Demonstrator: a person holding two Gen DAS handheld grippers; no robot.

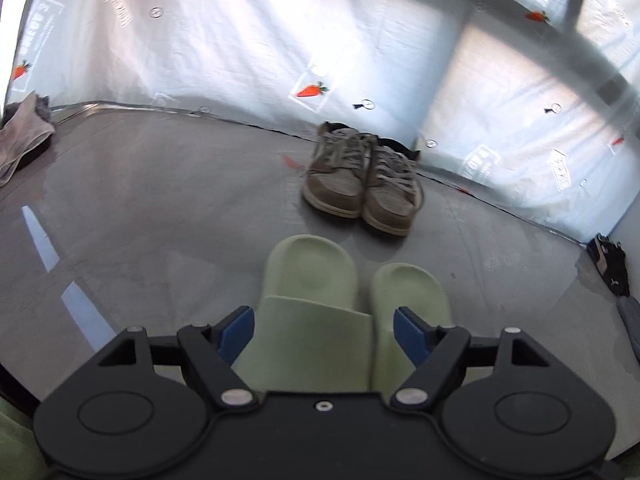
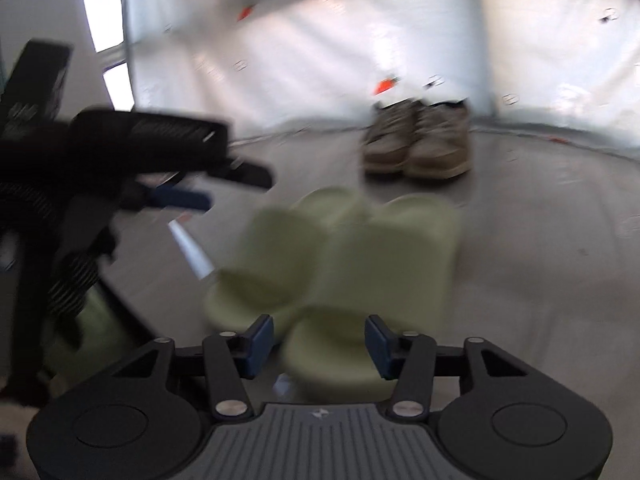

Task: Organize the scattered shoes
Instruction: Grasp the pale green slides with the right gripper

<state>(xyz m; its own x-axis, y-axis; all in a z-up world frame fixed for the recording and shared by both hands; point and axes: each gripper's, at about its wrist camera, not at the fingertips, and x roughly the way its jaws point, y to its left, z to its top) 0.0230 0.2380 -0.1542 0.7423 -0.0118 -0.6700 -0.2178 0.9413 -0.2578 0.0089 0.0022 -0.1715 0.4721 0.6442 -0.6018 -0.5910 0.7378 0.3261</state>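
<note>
Both grippers, left point(image 1: 324, 334) and right point(image 2: 319, 346), jaws wide, apparently empty, over green slides point(image 1: 308, 312) near sneakers point(image 1: 360, 182).

Pale green slides point(image 1: 320, 312) lie on the grey floor point(image 1: 160, 208). Beyond the slides, the sneakers point(image 1: 360, 180) are tan-brown with off-white soles. Behind them, the white sheet point(image 1: 240, 40) bears orange carrot prints. Both grippers are black with blue pads point(image 1: 236, 334).
</note>
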